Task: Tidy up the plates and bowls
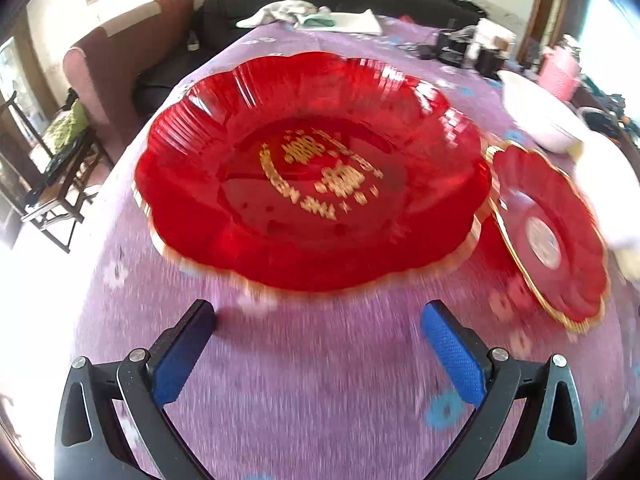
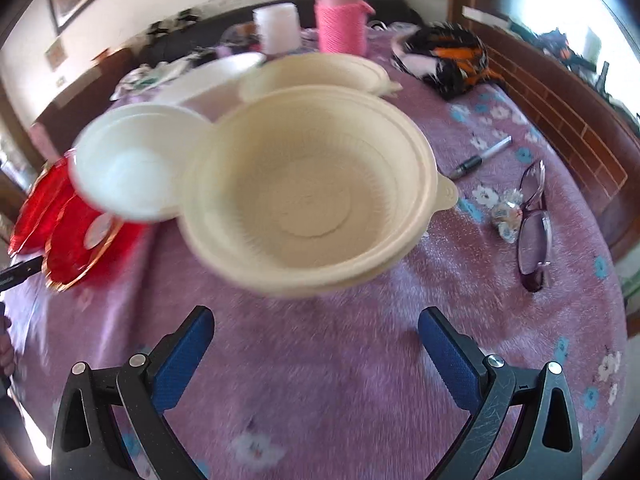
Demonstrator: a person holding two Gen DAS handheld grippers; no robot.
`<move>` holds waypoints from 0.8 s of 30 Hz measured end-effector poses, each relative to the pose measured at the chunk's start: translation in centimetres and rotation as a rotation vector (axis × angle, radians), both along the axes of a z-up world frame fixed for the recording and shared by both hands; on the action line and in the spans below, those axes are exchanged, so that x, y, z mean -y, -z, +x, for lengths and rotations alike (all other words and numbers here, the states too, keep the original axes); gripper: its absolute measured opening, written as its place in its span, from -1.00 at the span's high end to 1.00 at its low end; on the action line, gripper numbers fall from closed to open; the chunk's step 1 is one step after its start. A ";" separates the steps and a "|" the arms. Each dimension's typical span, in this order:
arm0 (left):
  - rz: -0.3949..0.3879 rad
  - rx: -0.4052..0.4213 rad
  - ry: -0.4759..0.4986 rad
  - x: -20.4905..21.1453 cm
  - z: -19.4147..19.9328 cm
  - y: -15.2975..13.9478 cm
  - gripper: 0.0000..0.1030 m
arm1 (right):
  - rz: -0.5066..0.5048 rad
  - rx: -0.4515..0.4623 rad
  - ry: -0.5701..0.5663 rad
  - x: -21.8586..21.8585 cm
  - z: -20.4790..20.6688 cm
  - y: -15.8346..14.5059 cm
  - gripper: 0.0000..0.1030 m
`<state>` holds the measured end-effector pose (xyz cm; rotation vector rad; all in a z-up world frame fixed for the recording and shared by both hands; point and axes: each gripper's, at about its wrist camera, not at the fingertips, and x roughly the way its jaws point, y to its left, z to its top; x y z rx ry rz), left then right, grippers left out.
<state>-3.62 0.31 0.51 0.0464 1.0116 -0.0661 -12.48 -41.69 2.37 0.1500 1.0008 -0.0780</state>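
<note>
Scalloped red plate, gold rim; ribbed cream bowl

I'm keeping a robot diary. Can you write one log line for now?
left gripper: open, facing large red plate | right gripper: open, facing cream bowl | nothing held

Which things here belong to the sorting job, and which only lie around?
For the job: big red plate, small red plate, cream bowl, white bowl.
Lying about: glasses, pen, pink bottle, cloth.
</note>
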 end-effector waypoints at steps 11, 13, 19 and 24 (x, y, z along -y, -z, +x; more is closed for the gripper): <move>-0.154 0.155 0.021 -2.7 -4.2 -1.2 -1.00 | 0.072 0.159 -0.259 -6.3 -2.1 -4.8 -0.99; -0.150 0.150 0.012 -3.3 -4.2 -1.4 -1.00 | 0.084 0.171 -0.314 -8.3 -1.7 -5.4 -0.98; -0.166 0.169 -0.003 -4.7 -4.1 -1.8 -1.00 | 0.127 0.180 -0.413 -13.0 0.2 -6.5 -0.87; -0.223 0.151 -0.020 -5.8 -4.0 -1.5 -1.00 | 0.155 0.184 -0.461 -16.7 3.1 -7.4 -0.85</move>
